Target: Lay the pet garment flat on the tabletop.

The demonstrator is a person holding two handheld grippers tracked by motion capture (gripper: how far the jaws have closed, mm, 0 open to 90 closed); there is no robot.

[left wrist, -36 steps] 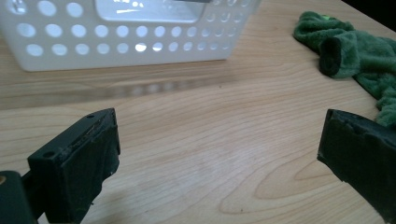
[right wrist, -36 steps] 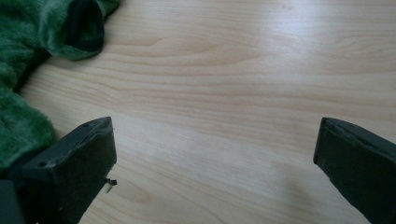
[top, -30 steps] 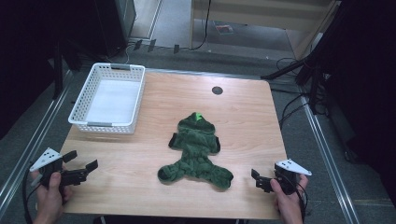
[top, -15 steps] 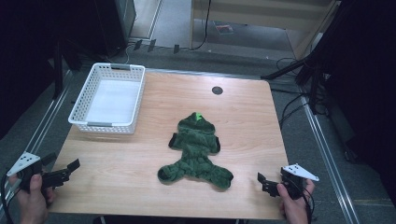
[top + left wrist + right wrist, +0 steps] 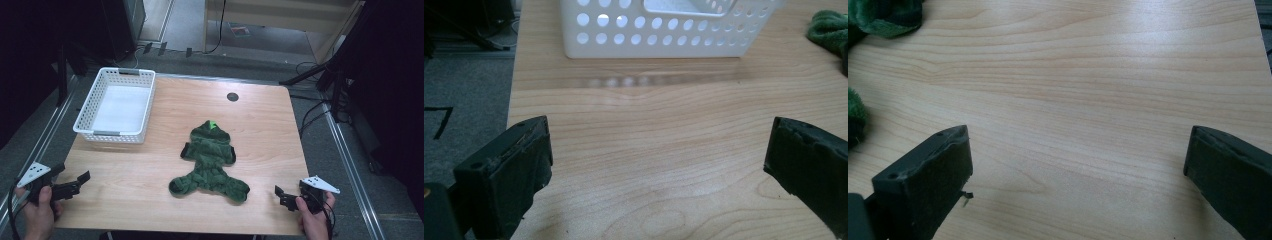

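A green fleece hooded garment (image 5: 210, 160) lies spread flat in the middle of the wooden table (image 5: 265, 135), hood toward the far side. My left gripper (image 5: 75, 183) hovers at the front left corner, open and holding nothing, well to the left of the garment. In the left gripper view its jaws stand wide apart (image 5: 659, 165) over bare wood, with the garment's edge (image 5: 831, 30) at the upper right. My right gripper (image 5: 282, 196) is open near the front right edge, just right of the garment's leg. The right gripper view shows the open gripper (image 5: 1078, 165) and bits of green fleece (image 5: 883, 15) at the upper left.
A white perforated basket (image 5: 117, 105) stands at the far left of the table and looks empty; its side wall (image 5: 659, 30) faces my left gripper. A small black round disc (image 5: 232, 97) sits near the far edge. Metal rails and cables run around the table.
My left gripper swung out to the left past the table corner, then came back a little to the right. The right gripper drew slightly toward the front edge. The garment has not moved.
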